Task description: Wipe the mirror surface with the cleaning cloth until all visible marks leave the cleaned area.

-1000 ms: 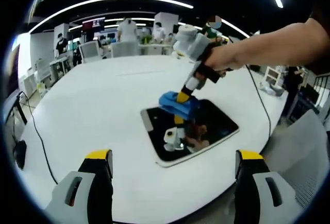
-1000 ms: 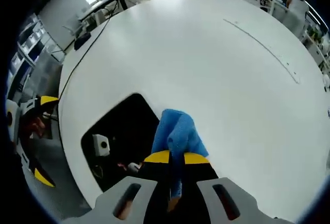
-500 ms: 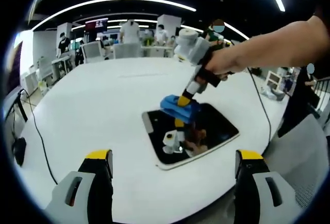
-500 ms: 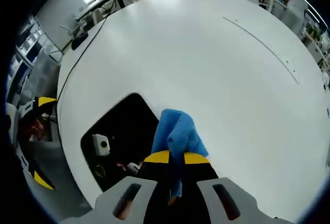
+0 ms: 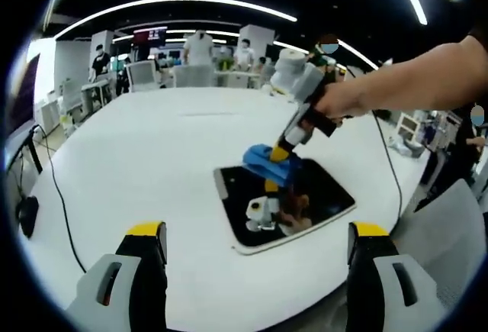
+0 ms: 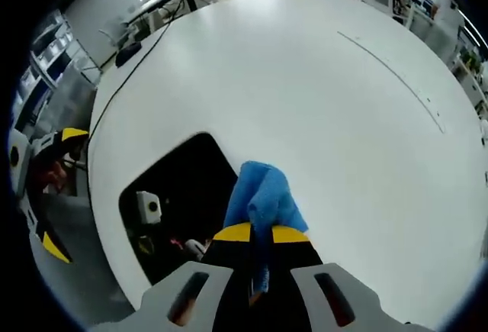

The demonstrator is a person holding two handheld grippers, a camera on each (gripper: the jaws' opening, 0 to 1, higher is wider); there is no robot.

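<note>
A dark rectangular mirror (image 5: 293, 202) with rounded corners lies flat on the white round table (image 5: 137, 164). My right gripper (image 5: 278, 153) is shut on a blue cleaning cloth (image 5: 268, 162) and presses it on the mirror's far edge. In the right gripper view the blue cloth (image 6: 263, 198) bunches ahead of the shut gripper (image 6: 259, 234), at the edge of the mirror (image 6: 179, 195). My left gripper (image 5: 255, 240) stands open above the table's near edge, short of the mirror, with nothing between its jaws. It also appears at the left rim (image 6: 53, 187) of the right gripper view.
A black cable (image 5: 57, 210) runs over the table's left side to a dark object (image 5: 29, 214). Another cable (image 5: 385, 156) trails off to the right. Desks, chairs and several people stand beyond the table. A faint seam line (image 6: 393, 69) crosses the tabletop.
The right gripper and cloth have shifted slightly to the right along the mirror's far edge; the left view has drifted a little too. Both grippers keep their states.
</note>
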